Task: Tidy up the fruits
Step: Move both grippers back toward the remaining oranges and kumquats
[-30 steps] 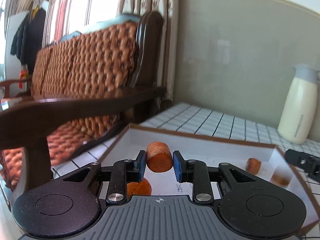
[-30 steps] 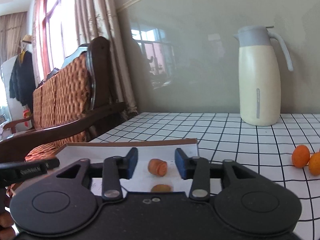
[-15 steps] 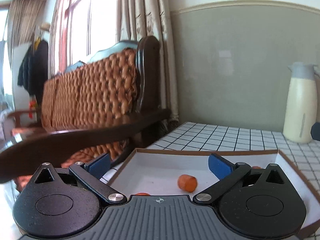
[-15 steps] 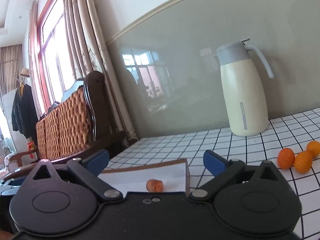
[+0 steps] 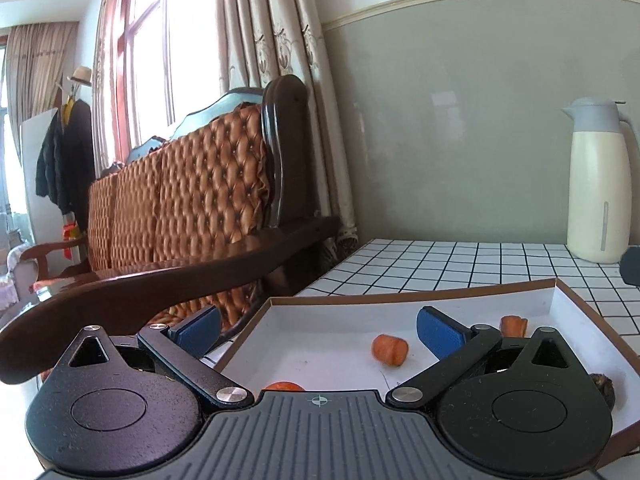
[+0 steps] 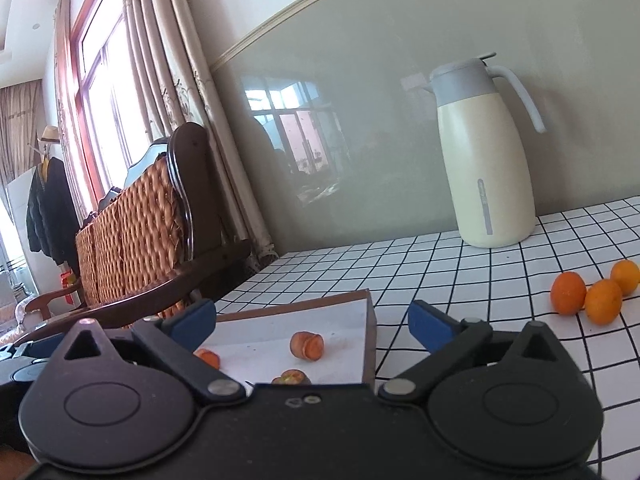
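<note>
Two hand-held grippers face a shallow white box with a brown rim, which rests on a table covered in a black-on-white grid pattern.

Left gripper: the blue pads are spread to full width and nothing sits between them. Beyond the pads, one cut carrot piece lies on the box floor. A second carrot piece lies farther right, near the far wall of the box. A third orange piece shows only as a sliver above the gripper body. A dark, shrivelled item lies near the right wall; what it is cannot be told.

Right gripper: the blue pads are likewise spread wide and grip nothing. This view shows the right end of the same box, with a carrot piece near its middle, another at the left, and a dark item at the near edge.

Three small oranges lie together on the table, well to the right of the box and outside it. A cream jug with a grey lid stands upright against the wall behind them. A wooden sofa with tufted brown cushions stands left of the table.
</note>
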A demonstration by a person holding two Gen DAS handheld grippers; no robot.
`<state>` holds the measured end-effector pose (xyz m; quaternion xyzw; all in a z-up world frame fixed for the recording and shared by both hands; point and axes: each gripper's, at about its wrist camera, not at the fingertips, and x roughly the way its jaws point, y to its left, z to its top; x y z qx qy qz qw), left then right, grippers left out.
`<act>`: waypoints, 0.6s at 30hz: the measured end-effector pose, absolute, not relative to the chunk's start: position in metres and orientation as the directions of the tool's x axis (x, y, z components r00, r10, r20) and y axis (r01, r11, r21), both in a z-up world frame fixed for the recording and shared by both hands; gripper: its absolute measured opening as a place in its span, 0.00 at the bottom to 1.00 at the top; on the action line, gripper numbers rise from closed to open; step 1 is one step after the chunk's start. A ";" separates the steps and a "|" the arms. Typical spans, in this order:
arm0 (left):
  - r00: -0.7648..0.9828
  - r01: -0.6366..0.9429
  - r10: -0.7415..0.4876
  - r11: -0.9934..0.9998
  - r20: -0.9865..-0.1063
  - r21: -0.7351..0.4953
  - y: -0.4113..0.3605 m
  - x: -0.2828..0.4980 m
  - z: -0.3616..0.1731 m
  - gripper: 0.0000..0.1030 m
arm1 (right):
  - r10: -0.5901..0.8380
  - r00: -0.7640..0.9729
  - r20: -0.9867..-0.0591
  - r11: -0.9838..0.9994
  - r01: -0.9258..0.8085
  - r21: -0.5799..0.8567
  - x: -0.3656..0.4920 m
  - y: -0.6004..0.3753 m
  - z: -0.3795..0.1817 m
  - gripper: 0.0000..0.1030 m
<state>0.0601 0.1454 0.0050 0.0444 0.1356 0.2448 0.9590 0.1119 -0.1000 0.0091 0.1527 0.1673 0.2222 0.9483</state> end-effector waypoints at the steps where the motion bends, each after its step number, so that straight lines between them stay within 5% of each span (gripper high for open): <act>1: 0.841 -0.462 0.484 0.875 -0.243 0.145 0.146 0.060 0.005 1.00 | 0.471 0.846 -0.252 0.855 -0.367 0.365 0.112 -0.101 0.009 0.94; 18: 0.856 -0.435 0.446 0.895 -0.260 0.102 0.134 0.061 0.009 1.00 | 0.490 0.822 -0.289 0.852 -0.382 0.359 0.101 -0.115 0.011 0.94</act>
